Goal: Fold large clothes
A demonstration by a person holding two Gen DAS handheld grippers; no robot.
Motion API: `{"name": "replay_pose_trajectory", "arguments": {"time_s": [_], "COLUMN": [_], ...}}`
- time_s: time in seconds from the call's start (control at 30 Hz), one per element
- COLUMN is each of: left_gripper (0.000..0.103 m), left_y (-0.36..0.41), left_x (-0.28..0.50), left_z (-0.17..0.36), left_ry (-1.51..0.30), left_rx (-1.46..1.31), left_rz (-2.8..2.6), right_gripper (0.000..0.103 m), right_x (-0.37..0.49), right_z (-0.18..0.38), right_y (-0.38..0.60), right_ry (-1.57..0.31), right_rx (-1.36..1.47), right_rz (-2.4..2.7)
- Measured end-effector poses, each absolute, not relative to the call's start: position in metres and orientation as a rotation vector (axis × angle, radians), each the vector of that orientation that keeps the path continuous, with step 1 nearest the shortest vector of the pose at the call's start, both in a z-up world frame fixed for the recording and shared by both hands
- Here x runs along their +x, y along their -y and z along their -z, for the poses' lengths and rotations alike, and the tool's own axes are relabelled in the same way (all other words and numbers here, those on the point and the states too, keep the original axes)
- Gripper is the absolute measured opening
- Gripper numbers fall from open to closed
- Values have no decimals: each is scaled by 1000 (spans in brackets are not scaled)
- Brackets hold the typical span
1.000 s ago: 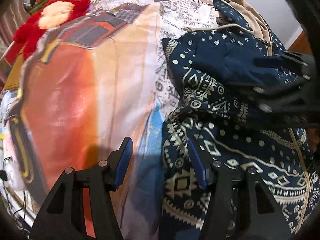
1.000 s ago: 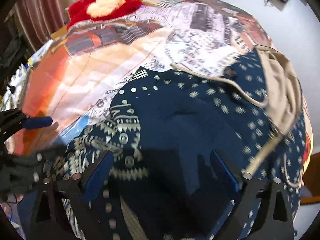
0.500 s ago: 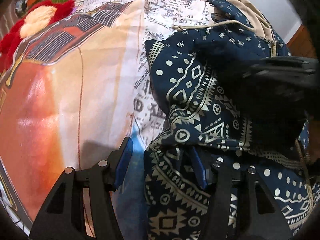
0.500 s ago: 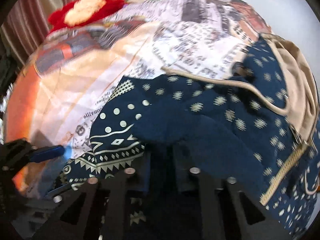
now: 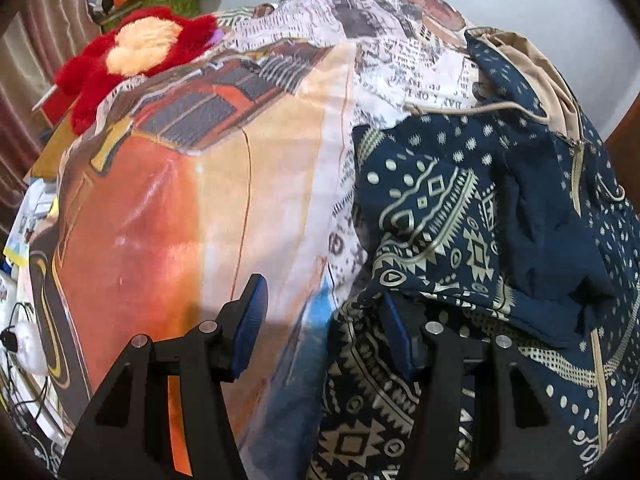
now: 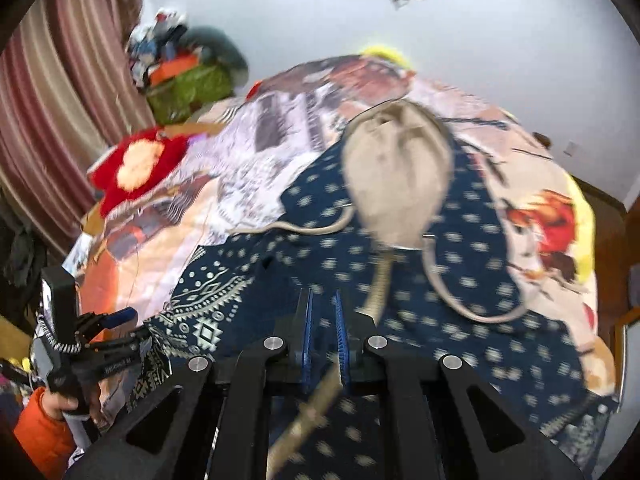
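A navy hooded jacket (image 5: 460,220) with a cream pattern lies on the bed, its beige-lined hood (image 6: 396,176) at the far end and one sleeve (image 5: 540,240) folded across its front. My left gripper (image 5: 320,292) stands open at the jacket's left edge, one pad on the bedspread side and the other against the cloth, which just reaches into the gap. A hand in an orange sleeve (image 6: 40,432) holds the left gripper (image 6: 120,320) at the lower left. My right gripper (image 6: 322,294) hovers above the jacket's front near the zip. Its jaws are closing to a narrow slit with no cloth seen between them.
A printed orange and newsprint bedspread (image 5: 180,200) covers the bed. A red plush toy (image 5: 132,48) lies at its far left corner. Beyond it are a pile of belongings (image 6: 188,80) and a striped curtain (image 6: 60,100). Cables and a white device (image 5: 24,340) sit off the left edge.
My right gripper closed on the sleeve laid over the jacket's front, then rose and pulled back, leaving the left wrist view. The sleeve stays folded. My left gripper shifted slightly, still open.
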State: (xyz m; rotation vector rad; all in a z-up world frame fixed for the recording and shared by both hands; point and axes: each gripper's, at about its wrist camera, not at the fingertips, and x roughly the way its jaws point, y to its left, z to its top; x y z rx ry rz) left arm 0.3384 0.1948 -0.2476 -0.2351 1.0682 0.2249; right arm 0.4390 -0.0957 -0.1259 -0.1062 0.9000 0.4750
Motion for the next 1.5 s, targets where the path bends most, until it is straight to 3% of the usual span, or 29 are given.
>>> {"name": "replay_pose_trajectory", "arguments": {"time_s": [0.17,0.5,0.8,0.83,0.97,1.07,1.3,1.5], "left_gripper": [56,60,60,58,29,13,11,11], "left_y": [-187,-156,-47,-42,-26,-21,1,79], "left_x": [324,348,423,427,446,446,435,431], "left_z": [243,185,213,216,233,230,156,104], "left_ry": [-1118,-1066,-1099,-1098,-1104,-1088,-978,-937], "left_rx": [-198,-259,-41,-13,102,136,57,2], "left_rz": [-216,-24,96,76,19,12,124,360], "right_gripper": [9,9,9,9,9,9,9,9], "right_x": [435,440,433,431,420,410,392,388], "right_z": [122,170,176,174,168,167,168,156], "right_y": [124,130,180,187,223,246,287,317], "right_ry": [-919,-1194,-1221,-1216,-1194,-1179,-1153,-1118], "right_rx": [-79,-64,-97,-98,-89,-101,-103,-1], "right_rz": [-464,-474,-419,-411,-384,-356,-308,-288]}}
